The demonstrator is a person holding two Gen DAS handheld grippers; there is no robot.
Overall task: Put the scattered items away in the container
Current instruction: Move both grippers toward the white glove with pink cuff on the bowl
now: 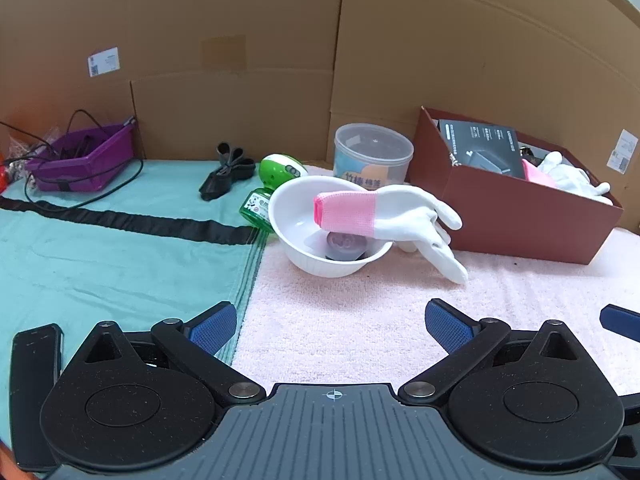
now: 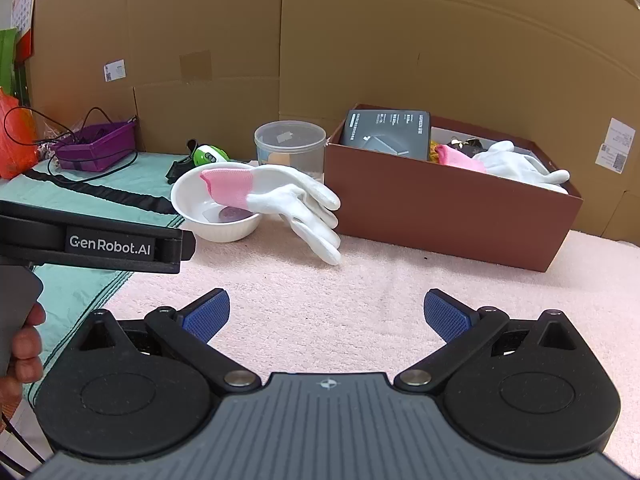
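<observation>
1. Your left gripper (image 1: 331,324) has its fingers spread wide with nothing between them; it hangs over the seam where the green cloth (image 1: 100,256) meets the pink towel (image 1: 360,320), near the table's front edge.
2. Your right gripper (image 2: 327,314) is just as wide and just as empty, over bare pink towel at the front.
3. The box (image 2: 440,208) sits toward the back right of the table, near the cardboard wall. Already inside: one glove (image 2: 516,164), a dark carton (image 2: 388,130), and some small things behind them too blurred to name.
4. I judge the task partly done. The pair's other glove (image 2: 280,196) is left out: its pink cuff rests on the bowl's (image 2: 218,232) rim and its fingers droop onto the towel just beside the box's left end.
5. Also outside the box: the bowl, with a dark round thing in its bottom; the clear tub (image 2: 290,148) behind it, close to the box; the green bottle (image 1: 258,204) and the green-and-white gadget (image 1: 280,168) touching the bowl's left side; and a black strap (image 1: 228,172) on the green cloth further left.
6. The draped glove looks like your nearest, easiest pick.
</observation>
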